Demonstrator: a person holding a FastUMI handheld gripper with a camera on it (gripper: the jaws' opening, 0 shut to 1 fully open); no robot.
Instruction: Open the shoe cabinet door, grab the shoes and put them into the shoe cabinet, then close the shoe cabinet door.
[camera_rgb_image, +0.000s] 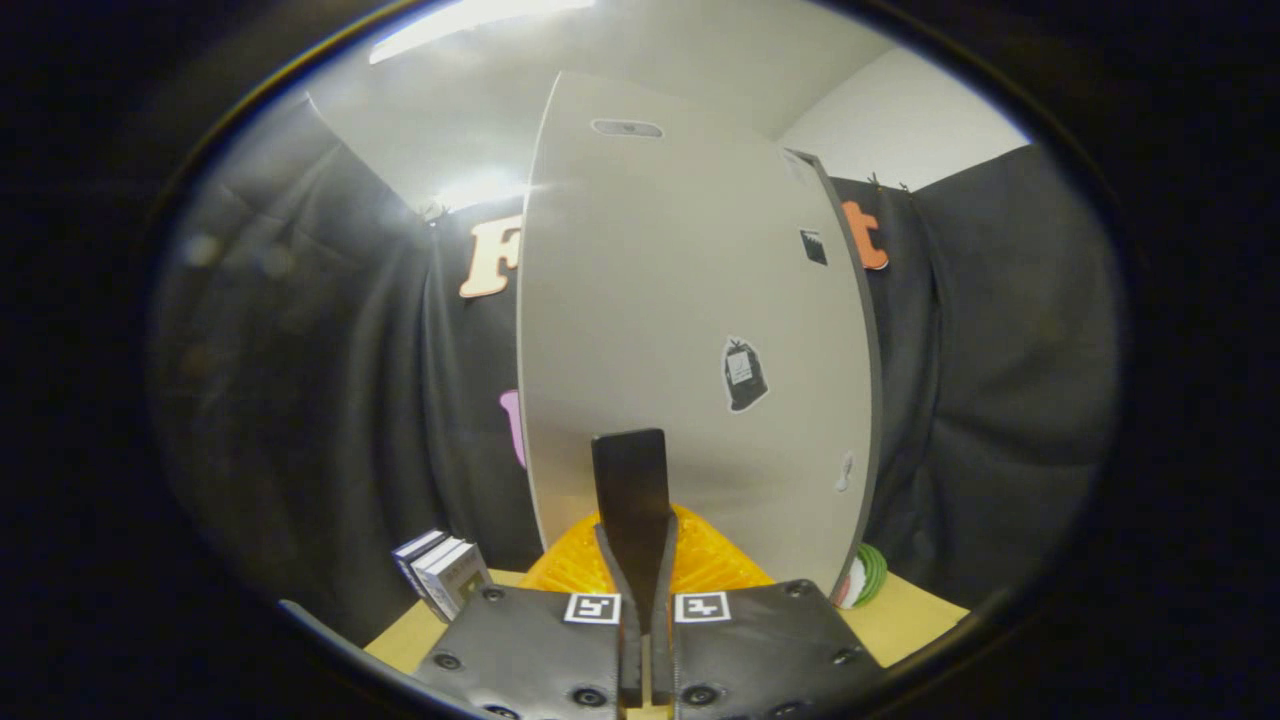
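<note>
Just ahead: gripper (636, 470) with fingers pressed together, empty, before tall shoe cabinet door (690, 330). Stiff, smooth panel, likely light to swing; best hooked at its right edge. Orange mesh object (710, 560) below.

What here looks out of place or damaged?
Nothing stands out. The cabinet stands upright with its door flat and unmarked by damage. The gripper is shut, fingers pressed together just before it, above the orange mat.

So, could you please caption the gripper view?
Closed claw against the grey shoe cabinet door, above an orange basket.
</note>
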